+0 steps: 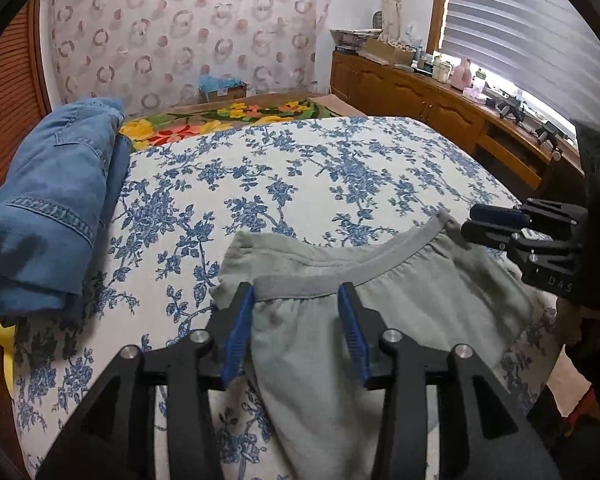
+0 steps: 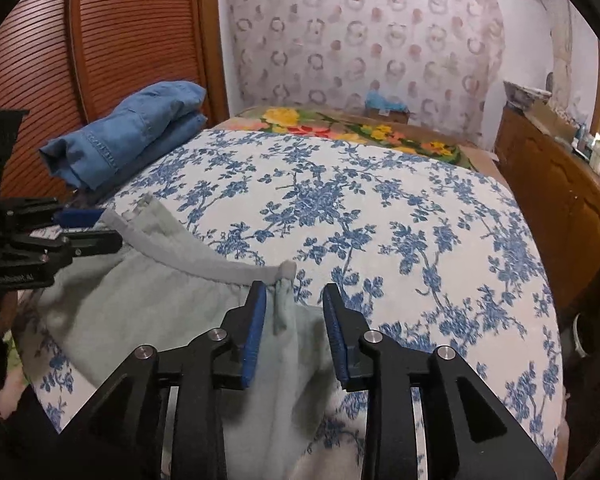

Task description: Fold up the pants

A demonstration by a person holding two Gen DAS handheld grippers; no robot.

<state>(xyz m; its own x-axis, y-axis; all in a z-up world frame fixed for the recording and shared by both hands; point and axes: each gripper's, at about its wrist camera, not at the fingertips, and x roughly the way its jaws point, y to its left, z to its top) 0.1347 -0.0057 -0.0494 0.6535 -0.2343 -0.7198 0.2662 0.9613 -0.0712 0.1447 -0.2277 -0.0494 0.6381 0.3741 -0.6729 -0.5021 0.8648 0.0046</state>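
Note:
Pale grey-green pants (image 1: 380, 300) (image 2: 148, 304) lie on the bed with their grey elastic waistband (image 1: 340, 272) (image 2: 220, 268) toward the far side. My left gripper (image 1: 296, 294) is open at the left part of the waistband, and the cloth lies slack between its blue pads without being pinched. In the right wrist view it (image 2: 88, 224) comes in from the left edge. My right gripper (image 2: 295, 292) is open at the waistband's right end, where a small fold of cloth stands loose between the pads. The left wrist view shows it (image 1: 476, 224) at the right.
The bed carries a white sheet with blue flowers (image 1: 300, 168) (image 2: 380, 220). Folded blue denim (image 1: 52, 208) (image 2: 140, 128) sits at its far left beside a slatted wooden door (image 2: 100, 40). A flowered blanket (image 1: 228, 116) lies at the far end, and a cluttered wooden cabinet (image 1: 440, 96) runs along the right.

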